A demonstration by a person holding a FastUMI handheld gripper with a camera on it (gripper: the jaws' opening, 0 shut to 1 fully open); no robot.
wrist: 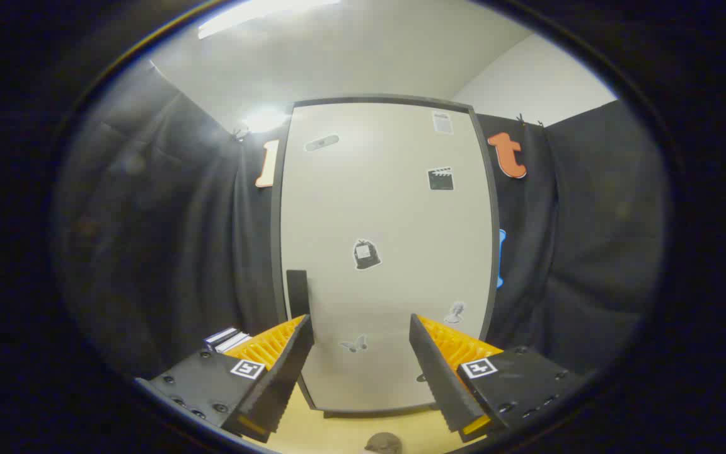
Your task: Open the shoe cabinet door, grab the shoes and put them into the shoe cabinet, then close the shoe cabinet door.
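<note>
Gripper (361, 343) fingers spread wide, holding nothing, face the tall pale shoe cabinet door (388, 208) with dark frame, shut at twelve o'clock. Best approach: hook its dark handle (298, 291), at ten o'clock, and pull squarely.

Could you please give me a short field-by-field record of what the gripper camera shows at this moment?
cabinet door: shut, pale, dark frame, small stickers on it
handle: dark upright bar near the door's left edge, just above the left finger
gripper: open, fingers spread, nothing between them, pointed at the door's lower part
floor: light wood, below the door
small object: brownish, on the floor near the fingers; cannot tell what it is
task stage: door not yet opened
</note>
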